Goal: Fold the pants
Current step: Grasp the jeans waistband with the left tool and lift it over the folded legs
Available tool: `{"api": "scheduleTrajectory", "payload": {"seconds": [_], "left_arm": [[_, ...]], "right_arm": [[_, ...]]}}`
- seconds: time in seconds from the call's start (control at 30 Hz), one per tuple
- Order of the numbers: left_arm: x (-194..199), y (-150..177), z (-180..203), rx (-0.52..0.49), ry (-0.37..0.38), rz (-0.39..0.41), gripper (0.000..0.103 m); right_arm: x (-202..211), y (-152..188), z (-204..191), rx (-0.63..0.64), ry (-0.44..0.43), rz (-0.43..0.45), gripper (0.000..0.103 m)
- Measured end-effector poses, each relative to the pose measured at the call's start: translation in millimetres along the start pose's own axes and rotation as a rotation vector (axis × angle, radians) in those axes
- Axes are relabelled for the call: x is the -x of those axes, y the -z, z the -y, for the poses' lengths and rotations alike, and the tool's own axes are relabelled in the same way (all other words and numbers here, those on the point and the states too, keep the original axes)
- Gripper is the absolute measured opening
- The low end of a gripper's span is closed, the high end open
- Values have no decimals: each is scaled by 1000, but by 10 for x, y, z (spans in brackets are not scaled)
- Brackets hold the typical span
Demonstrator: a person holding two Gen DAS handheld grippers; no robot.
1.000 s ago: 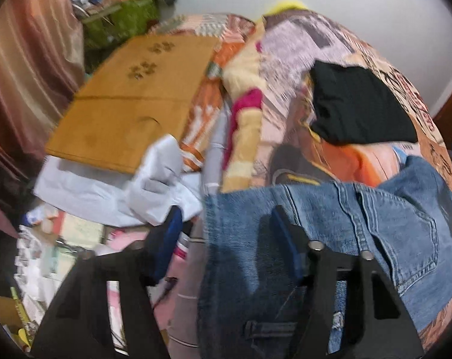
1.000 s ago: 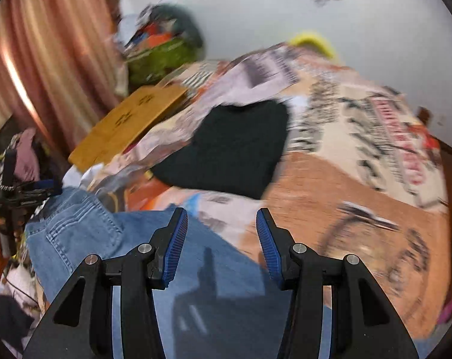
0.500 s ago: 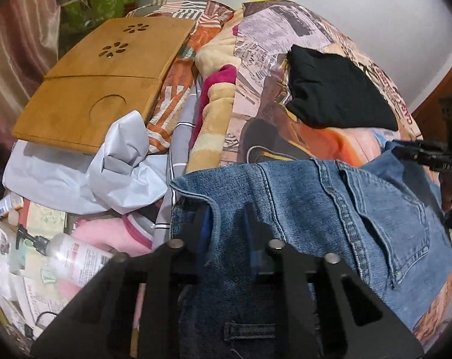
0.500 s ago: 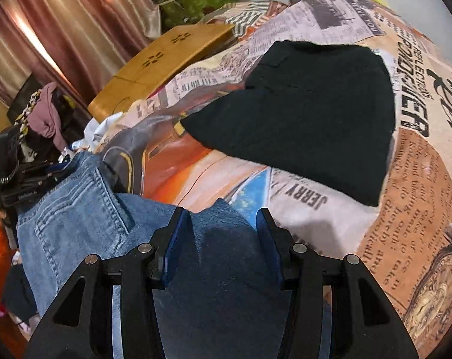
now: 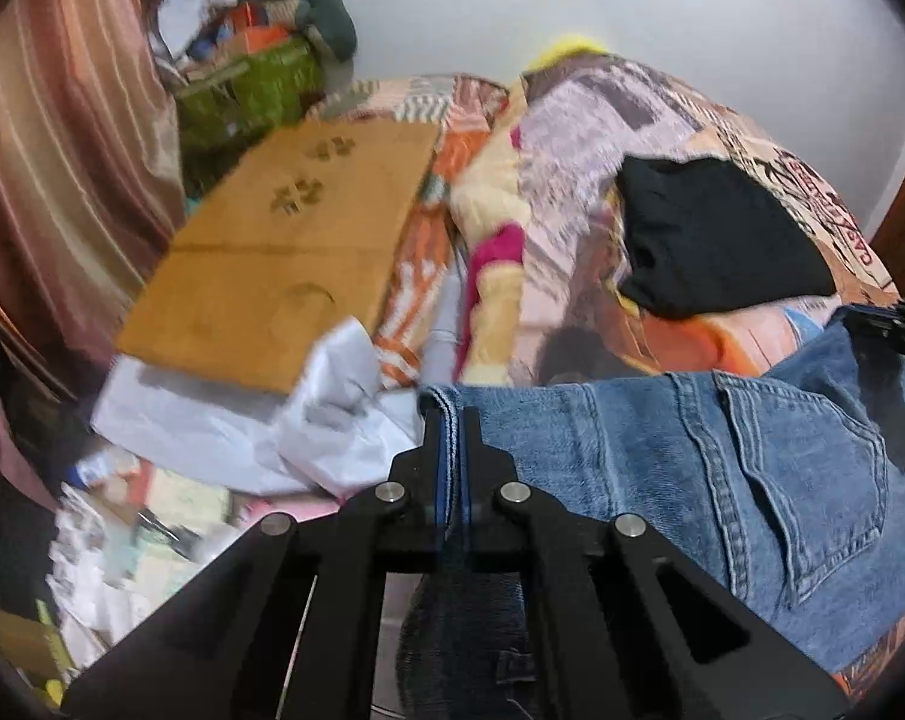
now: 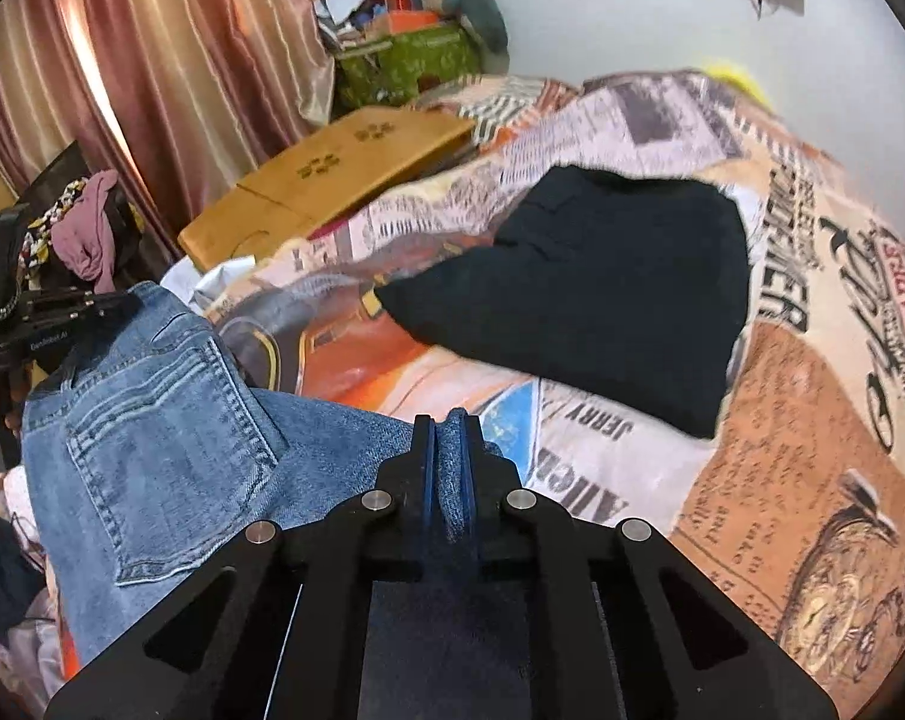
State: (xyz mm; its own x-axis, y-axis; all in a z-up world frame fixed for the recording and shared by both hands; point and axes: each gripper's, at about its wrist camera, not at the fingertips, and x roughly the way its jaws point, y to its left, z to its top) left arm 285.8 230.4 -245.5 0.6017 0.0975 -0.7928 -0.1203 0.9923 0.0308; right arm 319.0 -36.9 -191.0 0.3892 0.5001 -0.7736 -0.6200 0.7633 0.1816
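Blue jeans (image 5: pixel 722 468) lie across the near edge of a bed (image 6: pixel 800 480) covered in a newspaper-print spread, the left gripper (image 5: pixel 450 420) clamped on their waistband edge and the right gripper (image 6: pixel 450 426) pinching a fold of denim. A folded black garment (image 6: pixel 602 294) rests beyond.

A white wall (image 6: pixel 602 12) is seen behind the bed (image 6: pixel 812 396) (patterned cover); a pink curtain (image 6: pixel 170 60) is lit from behind.
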Motion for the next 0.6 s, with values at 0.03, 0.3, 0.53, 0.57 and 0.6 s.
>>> {"api": "scheduleTrajectory", "payload": {"seconds": [0.03, 0.3, 0.53, 0.57, 0.6], "left_arm": [[25, -45, -11, 1, -3, 12, 2], [-436, -206, 47, -17, -36, -98, 3], [40, -175, -91, 65, 50, -48, 9], [141, -150, -113, 70, 52, -39, 10], [231, -117, -135, 76, 59, -34, 14]], "right_arm": [[14, -14, 17, 0, 13, 12, 6], [-162, -70, 222, -84, 53, -19, 6], [171, 18, 198, -97, 61, -29, 15], [251, 44, 189, -97, 64, -23, 18], [322, 73, 183, -100, 62, -16, 23]]}}
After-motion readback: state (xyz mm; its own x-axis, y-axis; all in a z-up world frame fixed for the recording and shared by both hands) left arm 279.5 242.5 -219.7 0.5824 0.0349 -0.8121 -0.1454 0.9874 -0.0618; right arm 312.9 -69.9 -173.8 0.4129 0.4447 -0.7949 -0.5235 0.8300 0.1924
